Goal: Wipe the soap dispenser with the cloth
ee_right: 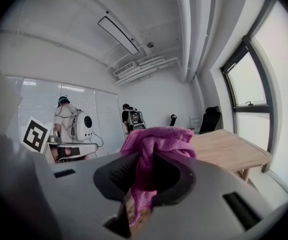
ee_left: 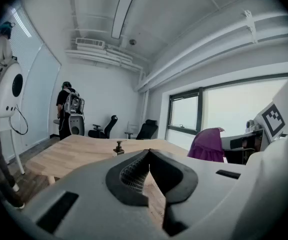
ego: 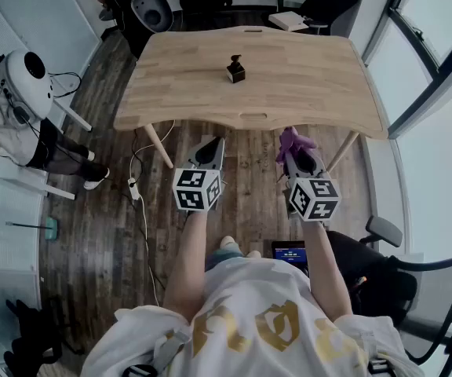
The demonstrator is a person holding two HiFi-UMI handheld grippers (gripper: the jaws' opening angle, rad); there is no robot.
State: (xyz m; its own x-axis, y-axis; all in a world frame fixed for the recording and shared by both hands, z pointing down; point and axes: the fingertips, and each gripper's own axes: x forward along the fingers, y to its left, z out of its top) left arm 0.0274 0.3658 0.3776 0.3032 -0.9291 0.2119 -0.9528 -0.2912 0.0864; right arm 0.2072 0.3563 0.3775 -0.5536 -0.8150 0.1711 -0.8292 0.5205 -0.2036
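Note:
A small dark soap dispenser [ego: 235, 70] stands upright near the middle of the wooden table [ego: 304, 85]; the left gripper view shows the dispenser [ee_left: 118, 148] far off on the tabletop. My left gripper [ego: 209, 155] is held short of the table's near edge, shut with nothing between its jaws [ee_left: 148, 156]. My right gripper [ego: 295, 152] is beside it, also in front of the table, shut on a crumpled purple cloth [ego: 292, 142]. The cloth [ee_right: 151, 146] bulges above the jaws and hangs down between them.
Office chairs [ego: 328, 2] stand behind the table. A person with a white backpack unit [ego: 22, 93] stands at the left. Cables [ego: 140, 203] run over the wooden floor under the table. A grey chair [ego: 414, 281] is at my right, windows [ego: 438, 38] along the right wall.

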